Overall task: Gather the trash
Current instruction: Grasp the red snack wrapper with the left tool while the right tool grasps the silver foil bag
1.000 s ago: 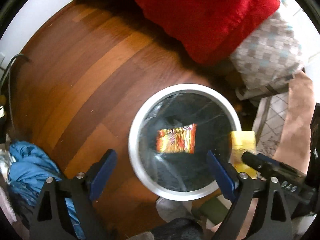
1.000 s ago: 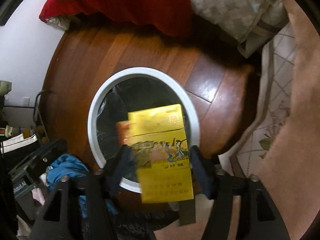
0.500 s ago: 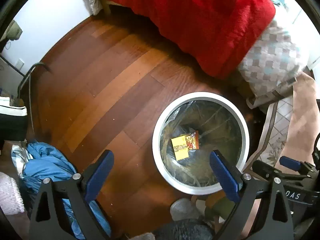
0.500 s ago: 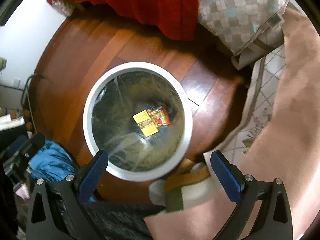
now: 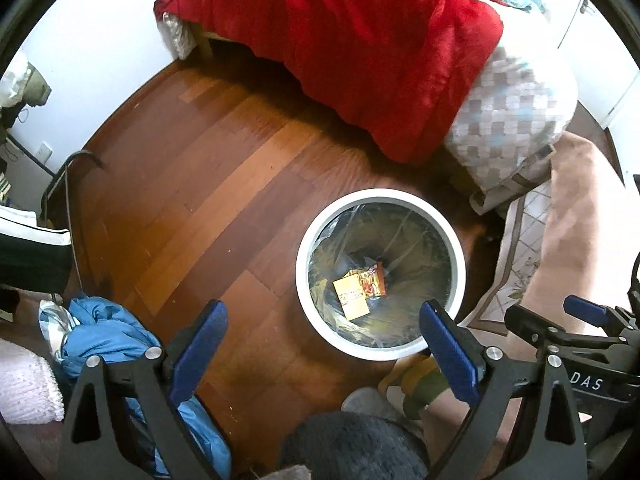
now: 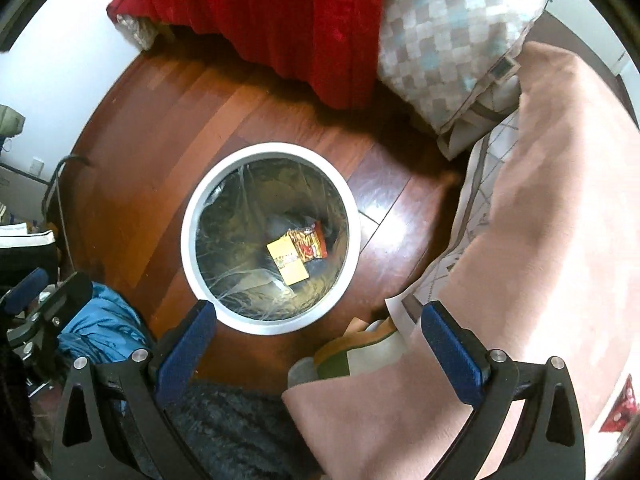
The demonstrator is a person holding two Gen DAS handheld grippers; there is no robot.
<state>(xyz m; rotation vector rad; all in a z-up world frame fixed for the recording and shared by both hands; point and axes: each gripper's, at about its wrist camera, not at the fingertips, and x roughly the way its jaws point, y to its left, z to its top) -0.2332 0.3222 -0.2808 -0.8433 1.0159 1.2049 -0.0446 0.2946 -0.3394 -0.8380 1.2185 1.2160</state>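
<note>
Both tongs, left and right, are hanging released and empty above the bin, box and wrapper lying inside, though a careless swing risks tipping it.

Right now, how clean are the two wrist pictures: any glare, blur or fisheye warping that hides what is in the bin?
Left wrist view: strong fisheye bending at the edges, checked bedding washed out, yet the yellow box in the white bin reads sharply. Right wrist view: window glare on the wood floor beside the bin, liner shiny, pink fabric overexposed and soft.
</note>
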